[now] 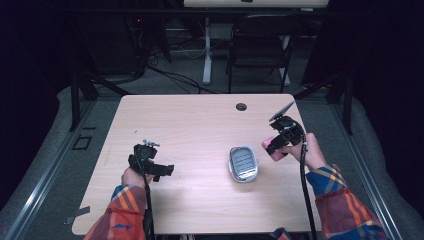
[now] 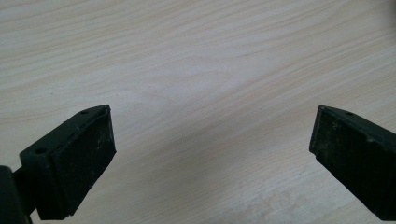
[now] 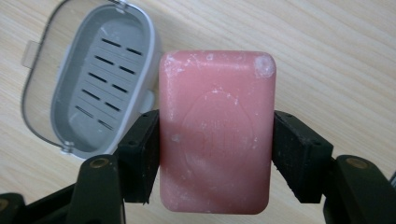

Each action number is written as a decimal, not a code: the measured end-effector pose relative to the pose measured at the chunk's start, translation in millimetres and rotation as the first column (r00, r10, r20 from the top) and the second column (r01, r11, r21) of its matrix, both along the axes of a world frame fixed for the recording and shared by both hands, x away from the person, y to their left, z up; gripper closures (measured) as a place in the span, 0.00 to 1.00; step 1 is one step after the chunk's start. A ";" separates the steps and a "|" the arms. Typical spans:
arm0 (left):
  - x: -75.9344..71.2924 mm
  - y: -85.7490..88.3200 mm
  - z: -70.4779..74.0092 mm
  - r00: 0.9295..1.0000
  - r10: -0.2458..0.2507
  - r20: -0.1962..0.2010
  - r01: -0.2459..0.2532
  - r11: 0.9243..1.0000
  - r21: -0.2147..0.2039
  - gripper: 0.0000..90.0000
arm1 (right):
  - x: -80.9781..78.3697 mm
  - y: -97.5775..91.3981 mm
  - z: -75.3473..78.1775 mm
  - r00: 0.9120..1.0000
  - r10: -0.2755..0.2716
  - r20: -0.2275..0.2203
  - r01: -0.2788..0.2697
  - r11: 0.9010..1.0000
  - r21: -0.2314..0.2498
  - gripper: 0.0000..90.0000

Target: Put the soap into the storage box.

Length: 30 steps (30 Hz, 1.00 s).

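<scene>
Dark floor and a folding chair (image 1: 257, 47) lie beyond the pale wooden worktop (image 1: 200, 120) where I am working. In my right hand, the right gripper (image 3: 215, 140) has its fingers (image 3: 140, 156) clenched on a pink soap bar (image 3: 215, 133), one pad pressed flat against each long side. The bar stands between the fingers with its stamped face toward the gripper's camera, its upper end reaching out past the fingertips and its lower end set back between them. White scuffs mark its corners.

From above, I see the right gripper (image 1: 276, 145) lifted off the worktop with the soap bar (image 1: 274, 150) at its tip, just to the right of the soap dish (image 1: 243, 163). In the right gripper view, the grey soap dish (image 3: 100, 79) lies on the wood beyond and beside one finger, open, its slotted drain tray bare and its clear lid (image 3: 39, 79) hinged back on the far side.

My left gripper (image 1: 162, 170) rests low near the worktop, well apart from the dish. Its fingers (image 2: 77, 161) are spread wide and released, with bare wood grain between them.
</scene>
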State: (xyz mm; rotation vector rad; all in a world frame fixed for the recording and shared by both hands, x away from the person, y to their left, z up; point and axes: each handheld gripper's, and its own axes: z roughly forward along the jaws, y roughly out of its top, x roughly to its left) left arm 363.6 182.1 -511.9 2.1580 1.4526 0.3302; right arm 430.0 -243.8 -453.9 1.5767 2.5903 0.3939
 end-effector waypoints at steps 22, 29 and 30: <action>2.3 -4.1 -0.6 1.000 -0.013 -0.005 0.013 1.000 0.005 0.00 | 0.1 47.1 2.0 0.999 0.047 -0.027 -0.046 0.999 0.024 0.41; 2.7 -4.4 -0.7 1.000 -0.025 -0.005 0.025 1.000 0.003 0.00 | 1.0 58.2 -5.3 0.998 0.051 -0.043 -0.050 0.998 0.026 0.41; 2.7 -4.5 -0.8 1.000 -0.027 -0.005 0.027 1.000 0.004 0.00 | 1.2 59.9 -6.4 0.998 0.053 -0.040 -0.052 0.998 0.023 0.41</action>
